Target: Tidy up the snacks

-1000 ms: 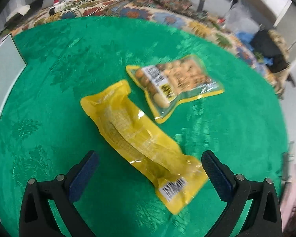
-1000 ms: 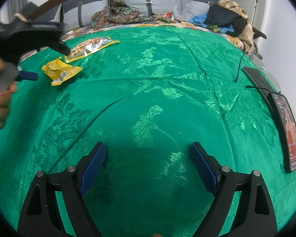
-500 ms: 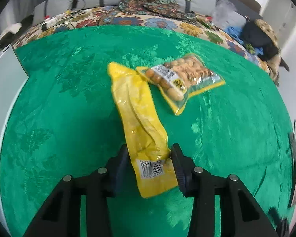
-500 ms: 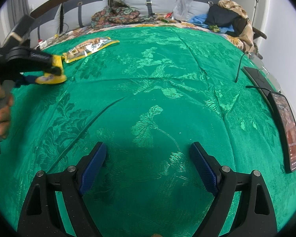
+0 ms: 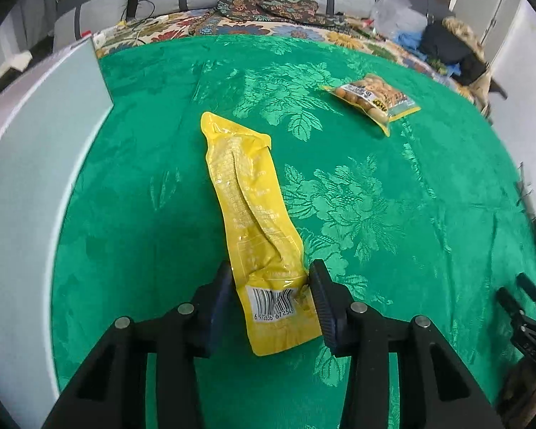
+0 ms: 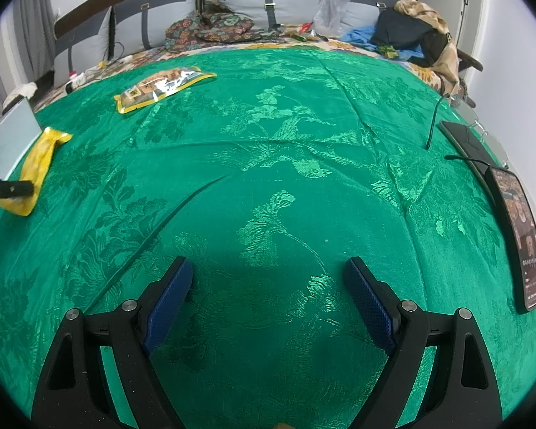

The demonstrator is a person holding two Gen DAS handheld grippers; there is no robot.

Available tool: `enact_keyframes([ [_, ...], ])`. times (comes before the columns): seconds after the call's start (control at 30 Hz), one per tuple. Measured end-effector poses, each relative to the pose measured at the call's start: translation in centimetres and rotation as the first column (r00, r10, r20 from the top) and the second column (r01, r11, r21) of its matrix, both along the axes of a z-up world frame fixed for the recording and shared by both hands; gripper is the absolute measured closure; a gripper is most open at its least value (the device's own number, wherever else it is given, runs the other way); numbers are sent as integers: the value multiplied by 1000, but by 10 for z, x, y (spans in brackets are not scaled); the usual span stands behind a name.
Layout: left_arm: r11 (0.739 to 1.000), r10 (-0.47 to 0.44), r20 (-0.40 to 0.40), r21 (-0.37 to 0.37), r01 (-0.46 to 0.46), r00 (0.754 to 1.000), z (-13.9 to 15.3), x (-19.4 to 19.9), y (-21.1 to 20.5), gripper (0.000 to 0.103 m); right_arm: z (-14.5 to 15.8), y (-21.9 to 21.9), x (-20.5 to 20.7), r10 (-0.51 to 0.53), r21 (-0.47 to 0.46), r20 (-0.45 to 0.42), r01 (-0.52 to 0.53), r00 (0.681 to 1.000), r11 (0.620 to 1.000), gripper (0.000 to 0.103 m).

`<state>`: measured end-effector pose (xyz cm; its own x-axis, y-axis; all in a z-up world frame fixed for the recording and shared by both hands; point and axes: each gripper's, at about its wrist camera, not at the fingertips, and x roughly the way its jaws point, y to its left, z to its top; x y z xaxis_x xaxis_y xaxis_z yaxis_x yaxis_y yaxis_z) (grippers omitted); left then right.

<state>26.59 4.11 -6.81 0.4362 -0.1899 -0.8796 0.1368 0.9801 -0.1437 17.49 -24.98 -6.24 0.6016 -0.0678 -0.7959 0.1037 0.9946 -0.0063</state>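
Crinkled long yellow snack pouch point(image 5: 253, 214) on glossy green brocade cloth point(image 5: 375, 214)

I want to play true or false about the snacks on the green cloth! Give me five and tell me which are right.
1. The left gripper is shut on the yellow packet. True.
2. The right gripper holds the nut bag. False: its jaws stand open over bare green cloth, and the nut bag lies far off.
3. The yellow packet lies on top of the nut bag. False: they lie apart on the cloth.
4. The left gripper grips the packet at its barcode end. True.
5. A phone lies beside the yellow packet. False: it lies at the opposite edge of the cloth, on the right in the right wrist view.
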Motion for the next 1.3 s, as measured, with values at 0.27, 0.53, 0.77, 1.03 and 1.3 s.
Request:
enact_keyframes([
  [0.27, 992, -20, 58, 123, 12, 998, -15, -6, -23, 8, 0, 0, 0, 0, 1, 0, 0, 1000, 1000, 13],
  [0.53, 992, 18, 80, 126, -28, 997, -19, -5, -15, 0, 0, 0, 0, 0, 1, 0, 0, 1000, 1000, 13],
  [0.77, 990, 44, 83, 129, -54, 996, -20, -1, 0, 0, 0, 0, 0, 0, 1, 0, 0, 1000, 1000, 13],
  [1.03, 992, 19, 137, 122, -36, 990, -22, -4, 6, 0, 0, 0, 0, 0, 1, 0, 0, 1000, 1000, 13],
  [1.3, 993, -7, 164, 118, -13, 986, -22, -6, 11, 0, 0, 0, 0, 0, 2, -1, 0, 1000, 1000, 13],
])
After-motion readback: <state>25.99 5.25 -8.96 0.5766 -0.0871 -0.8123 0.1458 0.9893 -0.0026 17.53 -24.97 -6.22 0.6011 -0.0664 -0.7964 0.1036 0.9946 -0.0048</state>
